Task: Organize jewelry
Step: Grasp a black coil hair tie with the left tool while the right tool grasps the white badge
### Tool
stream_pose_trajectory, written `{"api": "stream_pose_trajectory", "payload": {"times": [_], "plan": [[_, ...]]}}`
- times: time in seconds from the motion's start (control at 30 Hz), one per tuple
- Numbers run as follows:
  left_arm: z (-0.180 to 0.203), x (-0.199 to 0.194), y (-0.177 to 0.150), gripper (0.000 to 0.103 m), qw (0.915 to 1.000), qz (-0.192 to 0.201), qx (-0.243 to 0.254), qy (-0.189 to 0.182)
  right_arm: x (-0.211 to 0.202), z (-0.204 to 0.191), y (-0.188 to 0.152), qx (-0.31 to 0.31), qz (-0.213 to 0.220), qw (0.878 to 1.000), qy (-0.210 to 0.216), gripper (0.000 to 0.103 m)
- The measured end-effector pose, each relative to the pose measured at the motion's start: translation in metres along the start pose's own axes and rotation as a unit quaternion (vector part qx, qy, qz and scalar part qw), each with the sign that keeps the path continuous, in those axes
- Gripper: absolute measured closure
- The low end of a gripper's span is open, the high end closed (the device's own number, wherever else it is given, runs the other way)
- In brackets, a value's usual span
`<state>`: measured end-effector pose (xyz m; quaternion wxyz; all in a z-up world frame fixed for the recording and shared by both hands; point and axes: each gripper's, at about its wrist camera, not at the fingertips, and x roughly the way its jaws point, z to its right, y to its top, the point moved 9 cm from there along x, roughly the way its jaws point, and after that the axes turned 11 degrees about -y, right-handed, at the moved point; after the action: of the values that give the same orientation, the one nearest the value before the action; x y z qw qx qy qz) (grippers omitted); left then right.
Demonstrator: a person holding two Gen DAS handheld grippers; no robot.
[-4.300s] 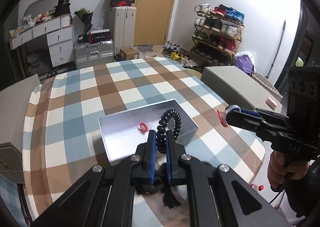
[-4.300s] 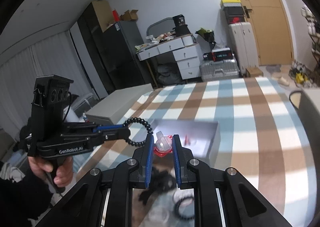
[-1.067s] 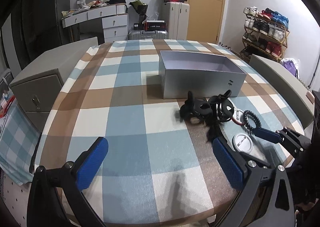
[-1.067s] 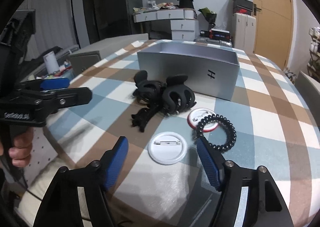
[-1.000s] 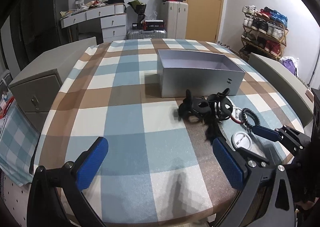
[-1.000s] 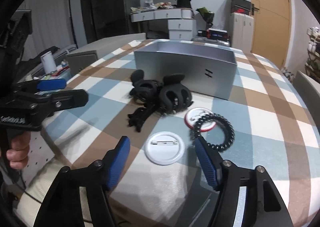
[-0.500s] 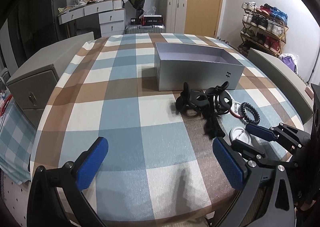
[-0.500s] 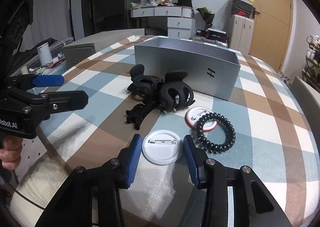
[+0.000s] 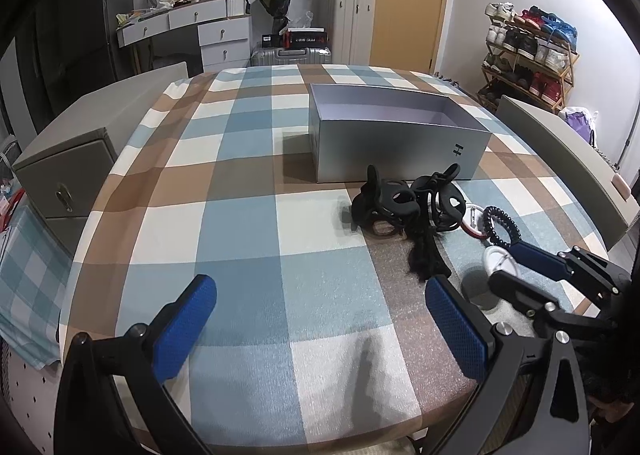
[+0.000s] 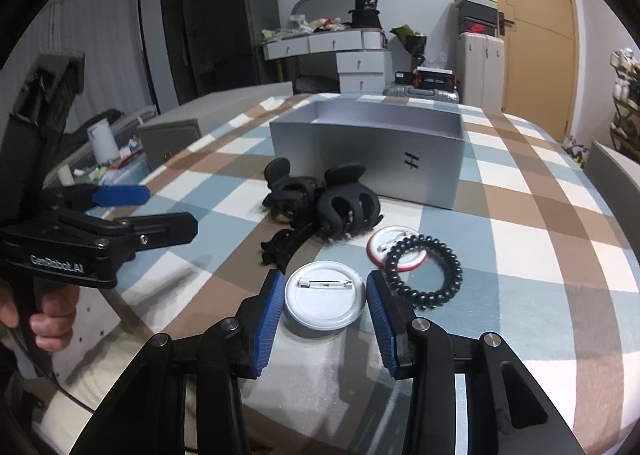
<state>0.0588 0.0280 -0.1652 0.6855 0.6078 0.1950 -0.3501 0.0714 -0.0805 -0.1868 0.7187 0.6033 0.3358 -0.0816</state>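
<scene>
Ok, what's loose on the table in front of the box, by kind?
Claw clips: 2
Long black clip: 1
Badges: 2
Coil tie: 1
Total: 6

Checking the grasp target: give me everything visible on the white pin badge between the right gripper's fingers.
The white pin badge is a round disc lying flat, back side up, on the checked tablecloth. Its back looks white and glossy with a raised rim, and a metal safety pin runs across its upper part. The right gripper straddles it, and its jaws have just been closing; the blue pads sit at its edges, contact unclear. It is clear of the coil hair tie.
</scene>
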Motion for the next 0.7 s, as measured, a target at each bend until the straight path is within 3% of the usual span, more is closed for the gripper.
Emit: {"api": "stream_pose_trajectory", "payload": {"times": [0.1, 0.37, 0.5, 0.7], "plan": [[0.004, 0.001, 0.0, 0.001, 1.0, -0.002, 0.002, -0.007, -0.007, 0.006, 0.002, 0.008, 0.009, 1.0, 0.001, 0.062], [0.05, 0.008, 0.009, 0.001, 0.9955, -0.009, 0.045, -0.084, -0.029, 0.033, 0.007, 0.032, 0.029, 0.999, -0.011, 0.062], [0.073, 0.015, 0.018, 0.001, 0.9927, -0.006, 0.052, -0.109, -0.035, 0.059, 0.006, 0.112, 0.03, 0.993, 0.023, 0.062], [0.114, 0.032, 0.023, 0.001, 0.9847, -0.026, 0.083, -0.151, -0.04, 0.101, 0.003, 0.17, 0.04, 0.985, -0.003, 0.062]]}}
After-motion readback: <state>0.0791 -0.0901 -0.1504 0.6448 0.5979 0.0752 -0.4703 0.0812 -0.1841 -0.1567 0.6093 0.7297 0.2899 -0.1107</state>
